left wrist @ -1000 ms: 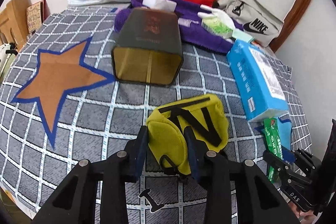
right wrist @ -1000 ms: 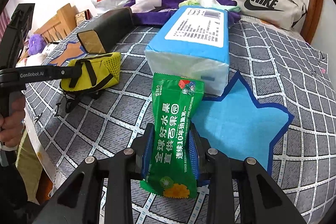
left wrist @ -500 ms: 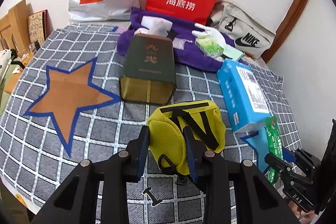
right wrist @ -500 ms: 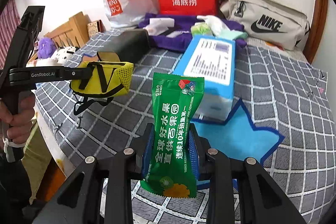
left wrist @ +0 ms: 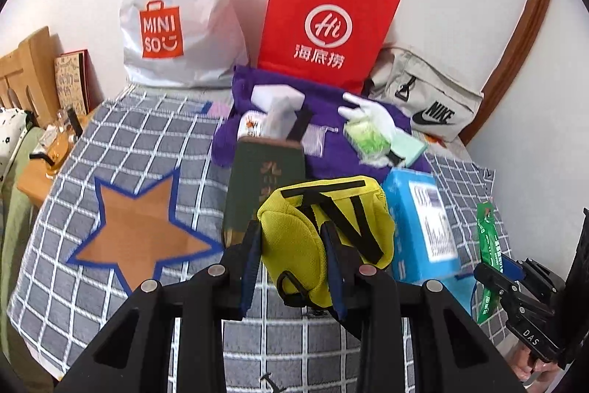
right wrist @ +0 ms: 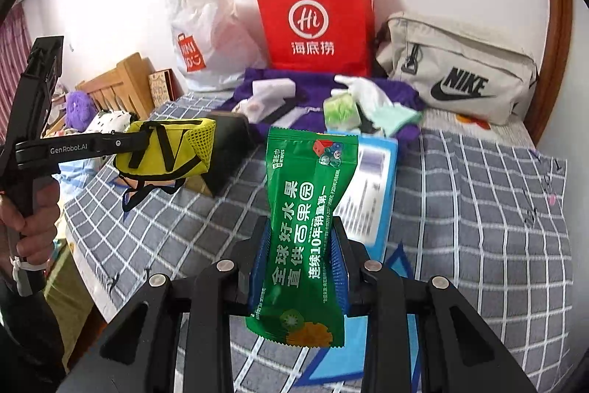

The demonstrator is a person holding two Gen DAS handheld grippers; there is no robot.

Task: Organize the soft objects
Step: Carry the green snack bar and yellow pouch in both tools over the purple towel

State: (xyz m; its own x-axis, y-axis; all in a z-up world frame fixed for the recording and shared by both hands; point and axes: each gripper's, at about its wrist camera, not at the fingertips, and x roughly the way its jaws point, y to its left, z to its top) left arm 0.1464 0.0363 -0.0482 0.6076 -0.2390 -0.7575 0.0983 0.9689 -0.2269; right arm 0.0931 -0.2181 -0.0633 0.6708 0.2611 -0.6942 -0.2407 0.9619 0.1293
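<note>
My left gripper (left wrist: 292, 260) squeezes the yellow pouch (left wrist: 324, 238), up off the bed (left wrist: 121, 150). My right gripper (right wrist: 300, 267) squeezes the green packet (right wrist: 305, 220), up in the air too. Both are picked up. Neither has a home yet, and more soft things wait far back.
</note>
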